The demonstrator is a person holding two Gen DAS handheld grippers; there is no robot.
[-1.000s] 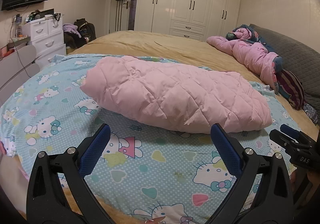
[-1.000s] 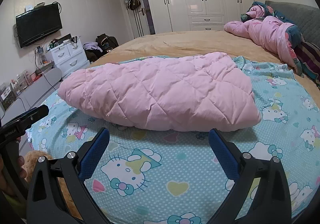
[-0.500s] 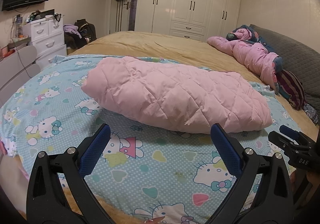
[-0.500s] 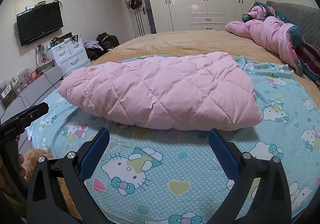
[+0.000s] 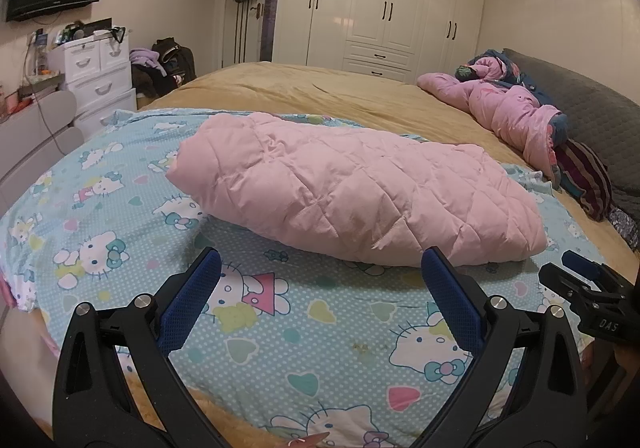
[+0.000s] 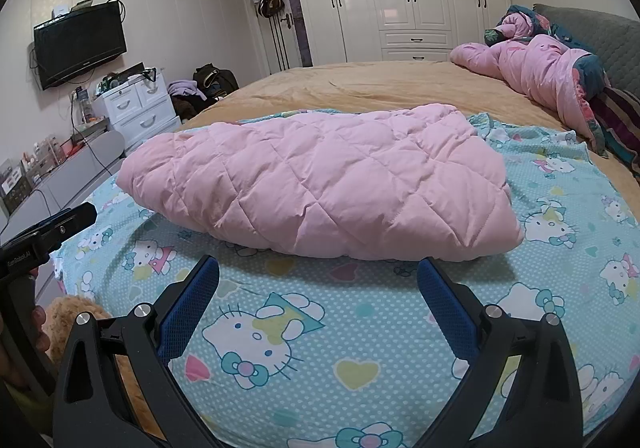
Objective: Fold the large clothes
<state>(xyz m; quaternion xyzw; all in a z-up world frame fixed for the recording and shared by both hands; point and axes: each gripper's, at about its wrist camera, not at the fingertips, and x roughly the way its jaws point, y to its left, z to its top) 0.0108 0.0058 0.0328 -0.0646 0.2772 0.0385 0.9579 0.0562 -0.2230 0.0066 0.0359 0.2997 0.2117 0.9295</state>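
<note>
Pink quilted coat, folded into a thick long bundle, lies on a pale blue cartoon-cat sheet spread over the near part of the bed. Diamond stitching shows across its top; the bundle runs left to right across both views.

Left tool: jaws spread wide, nothing between the blue pads. It hovers over the sheet just short of the coat's near edge, not touching it.

Right tool: jaws also wide apart and empty, blue pads above the sheet, near edge of the coat just beyond the tips. In the left wrist view it shows at the right border; in the right wrist view the left tool shows at the left border.

Tan bedspread covers the far half of the bed. Second pink padded garment lies crumpled by the grey headboard, well apart from the coat. White wardrobe stands behind the bed; black TV hangs on the wall above a white drawer unit.
</note>
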